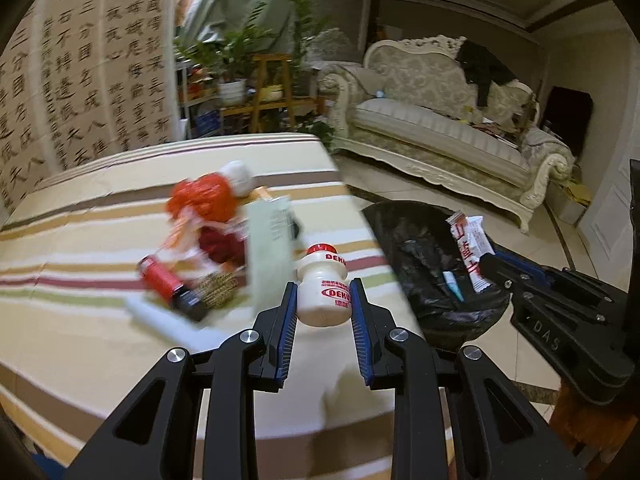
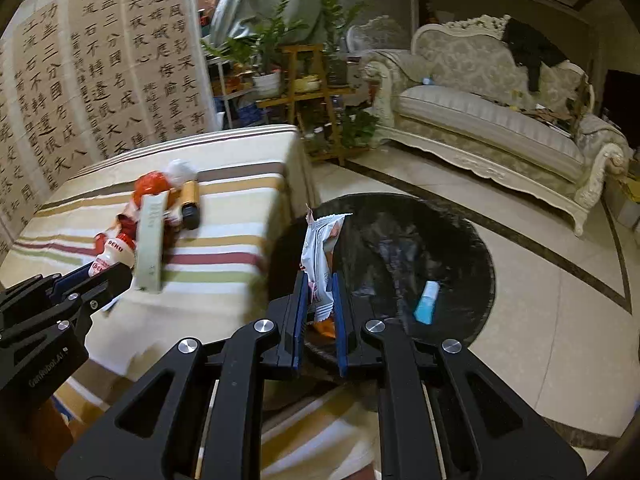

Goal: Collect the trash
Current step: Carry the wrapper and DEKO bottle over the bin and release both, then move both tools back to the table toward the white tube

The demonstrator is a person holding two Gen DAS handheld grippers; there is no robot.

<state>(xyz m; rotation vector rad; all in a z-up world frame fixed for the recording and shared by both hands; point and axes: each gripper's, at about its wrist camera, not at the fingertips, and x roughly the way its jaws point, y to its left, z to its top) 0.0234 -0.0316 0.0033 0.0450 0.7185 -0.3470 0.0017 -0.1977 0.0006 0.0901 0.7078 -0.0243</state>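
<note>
My left gripper [image 1: 324,300] is shut on a small white drink bottle [image 1: 323,292] with a red cap, held above the striped table's right edge; it also shows in the right wrist view [image 2: 114,254]. My right gripper [image 2: 320,300] is shut on a white snack wrapper [image 2: 322,256] and holds it over the black-lined trash bin [image 2: 460,248]. The wrapper [image 1: 470,248] and bin [image 1: 420,280] also show in the left wrist view. A pile of trash stays on the table: a red bag [image 1: 204,196], a red can [image 1: 160,278], a pale green box [image 1: 270,252].
A small blue tube [image 2: 427,302] lies inside the bin. The striped tablecloth [image 1: 80,340] covers the table. A cream sofa [image 1: 448,128] stands beyond on the tiled floor, with potted plants on wooden shelves [image 1: 272,92] and a calligraphy screen [image 1: 80,80] behind the table.
</note>
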